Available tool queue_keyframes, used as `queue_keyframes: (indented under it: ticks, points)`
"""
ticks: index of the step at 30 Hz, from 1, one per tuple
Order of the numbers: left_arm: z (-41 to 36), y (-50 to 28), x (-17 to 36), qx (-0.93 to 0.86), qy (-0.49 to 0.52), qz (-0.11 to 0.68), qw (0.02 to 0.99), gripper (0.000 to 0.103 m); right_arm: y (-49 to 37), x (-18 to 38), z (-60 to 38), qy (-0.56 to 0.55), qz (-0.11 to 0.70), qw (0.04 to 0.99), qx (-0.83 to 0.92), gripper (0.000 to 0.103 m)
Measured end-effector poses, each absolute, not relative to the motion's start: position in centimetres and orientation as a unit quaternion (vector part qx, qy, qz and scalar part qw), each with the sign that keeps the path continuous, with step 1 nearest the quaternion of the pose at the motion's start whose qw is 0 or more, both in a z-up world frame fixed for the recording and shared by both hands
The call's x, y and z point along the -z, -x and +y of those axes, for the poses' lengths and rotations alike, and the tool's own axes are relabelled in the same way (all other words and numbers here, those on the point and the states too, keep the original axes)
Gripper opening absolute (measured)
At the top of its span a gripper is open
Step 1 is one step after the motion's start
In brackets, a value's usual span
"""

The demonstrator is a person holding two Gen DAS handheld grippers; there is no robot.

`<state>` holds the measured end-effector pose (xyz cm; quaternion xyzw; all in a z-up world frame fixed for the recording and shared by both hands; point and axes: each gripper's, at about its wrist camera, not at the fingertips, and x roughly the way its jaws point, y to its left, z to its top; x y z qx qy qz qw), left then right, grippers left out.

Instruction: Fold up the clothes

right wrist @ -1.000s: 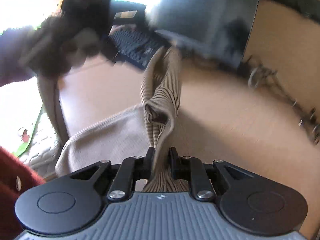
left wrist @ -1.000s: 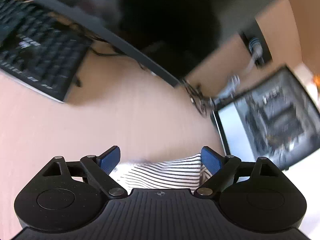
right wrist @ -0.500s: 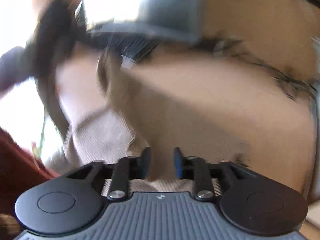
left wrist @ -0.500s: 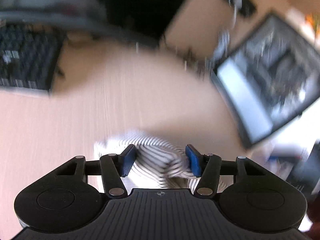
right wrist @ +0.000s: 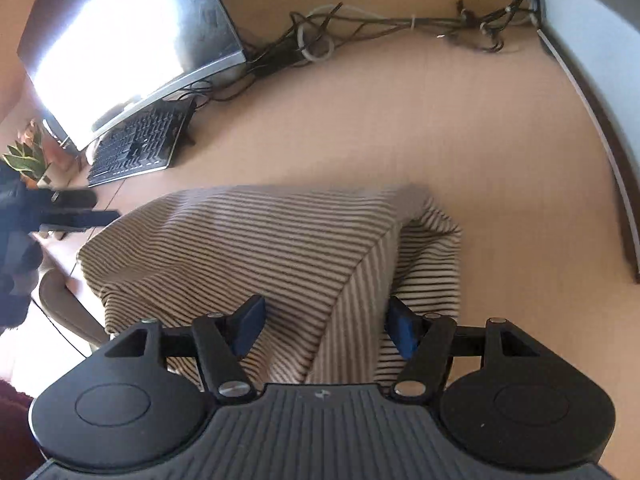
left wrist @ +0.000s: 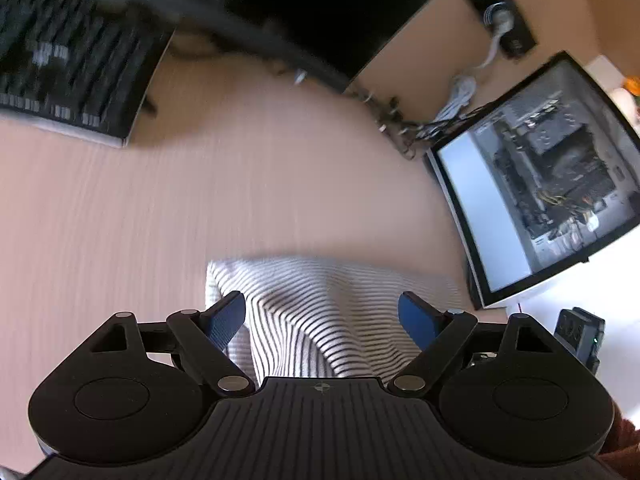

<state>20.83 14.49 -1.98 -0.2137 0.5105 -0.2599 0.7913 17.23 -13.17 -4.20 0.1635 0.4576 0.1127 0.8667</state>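
A cream garment with thin dark stripes (right wrist: 260, 248) lies folded on the wooden desk (right wrist: 400, 120), one corner bulging up at the right. My right gripper (right wrist: 326, 330) hovers over its near edge. Its jaws are opening, and the blue pads (right wrist: 250, 328) stand apart on either side of a cloth ridge without pressing it. In the left wrist view the same striped garment (left wrist: 328, 292) lies under my left gripper (left wrist: 320, 320). Those jaws are also opening wide, and the pads (left wrist: 224, 320) are clear of the fabric.
A black keyboard (left wrist: 72, 76) and a monitor (right wrist: 128, 48) stand at the back left. Tangled cables (right wrist: 400, 24) run along the back edge. A glass-sided computer case (left wrist: 540, 184) stands at the right. A dark blurred shape (right wrist: 48, 212) reaches in from the left.
My right gripper let go of the bunched cloth it had pinched, rolled and shifted sideways; the garment now lies flat. My left gripper narrowed over the cloth, then spread wide again.
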Motion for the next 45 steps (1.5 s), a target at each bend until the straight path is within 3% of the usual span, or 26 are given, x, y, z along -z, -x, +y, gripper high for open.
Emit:
queue_keyframes:
  ticks: [5,11,18,24,26,28,31,33,40,41,43,45]
  points:
    - [12.1,-21.3,4.1,0.266,0.189,0.552,0.767,0.089,-18.0,4.9,-13.2,-0.170,0.455,0.866,-0.120,0.056]
    - [9.2,-24.8,5.0,0.285,0.179,0.537,0.774,0.081,-19.7,5.7,-13.8,-0.182,0.425,0.876,-0.136,0.045]
    - [8.1,-31.0,3.2,0.270,0.172,0.480,0.817,0.063,-25.6,4.8,-14.8,-0.177,0.385,0.901,-0.095,0.042]
    - [10.8,-29.6,4.3,0.240,0.207,0.467,0.826,0.061,-26.3,4.0,-17.1,-0.168,0.359,0.916,-0.059,0.042]
    - [12.7,-28.8,4.8,0.240,0.228,0.476,0.815,0.063,-25.5,4.2,-18.2,-0.191,0.373,0.908,-0.019,0.043]
    - [14.1,-27.7,4.3,0.241,0.215,0.468,0.823,0.076,-24.0,3.6,-18.8,-0.204,0.371,0.906,-0.018,0.046]
    - [16.4,-26.6,3.3,0.223,0.248,0.448,0.830,0.087,-22.4,2.3,-18.6,-0.171,0.356,0.918,-0.014,0.059]
    - [17.4,-26.9,2.7,0.222,0.286,0.438,0.823,0.092,-22.0,2.0,-18.7,-0.193,0.358,0.913,-0.017,0.061]
    - [11.3,-28.2,5.2,0.218,0.228,0.486,0.815,0.095,-23.4,4.6,-15.8,-0.211,0.393,0.895,-0.024,0.067]
    - [10.1,-28.3,6.0,0.211,0.213,0.499,0.813,0.093,-23.5,5.0,-15.4,-0.206,0.393,0.896,-0.023,0.069]
    - [8.5,-28.3,6.7,0.214,0.192,0.501,0.816,0.078,-23.6,5.3,-14.7,-0.185,0.388,0.903,-0.023,0.068]
    - [7.5,-28.1,6.1,0.227,0.172,0.487,0.826,0.043,-24.0,4.9,-14.2,-0.153,0.385,0.910,-0.024,0.042]
